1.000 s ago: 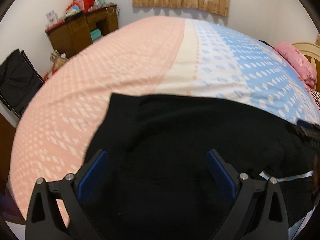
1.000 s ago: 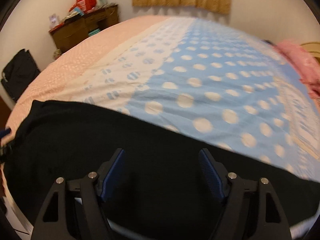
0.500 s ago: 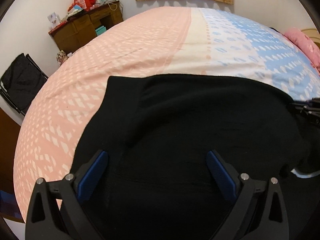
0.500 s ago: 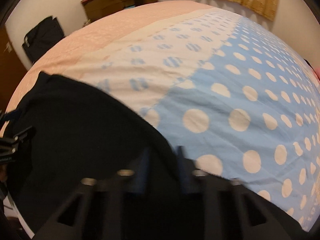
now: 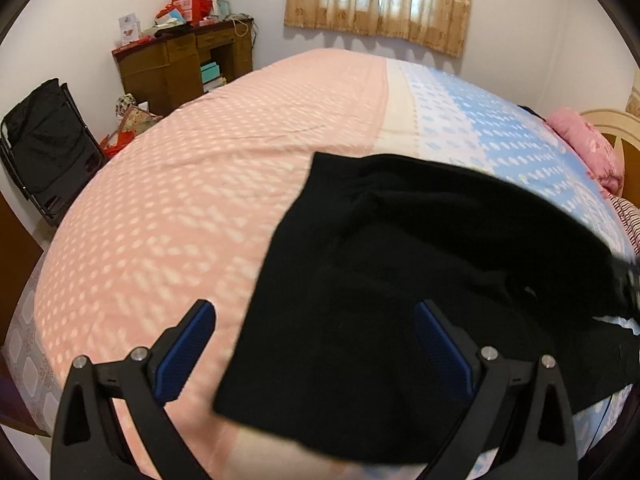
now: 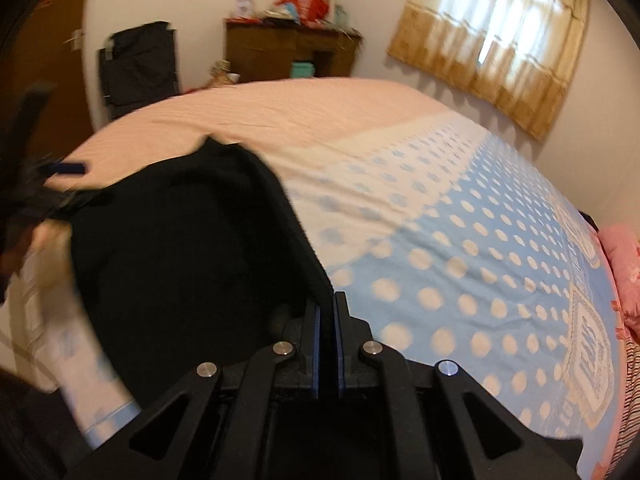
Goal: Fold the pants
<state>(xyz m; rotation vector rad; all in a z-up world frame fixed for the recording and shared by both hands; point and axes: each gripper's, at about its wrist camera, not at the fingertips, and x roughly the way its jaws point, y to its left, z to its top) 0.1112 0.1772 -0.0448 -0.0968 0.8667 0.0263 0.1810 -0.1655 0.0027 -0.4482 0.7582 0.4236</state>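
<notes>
Black pants (image 5: 400,280) lie on the bed (image 5: 200,208), across the near edge, partly on the pink half of the cover and partly on the blue dotted half.

Right tongs (image 6: 328,312): closed, pinching the edge of the pants fabric between the blue pads; jaws have just been closing onto it. In the right wrist view the gripped edge rises off the bed and runs as a raised ridge back from the tongs, with the rest of the cloth sagging to the left.

Left tongs (image 5: 316,320): wide open, nothing between the pads; they hover above the left part of the pants, left finger over the pink cover, right finger over black cloth. No contact that I can see.

Background: wooden desk (image 5: 180,60) with clutter, black folding chair (image 5: 44,144), curtained window (image 5: 380,0), pink pillow (image 5: 588,148) at the far right.
</notes>
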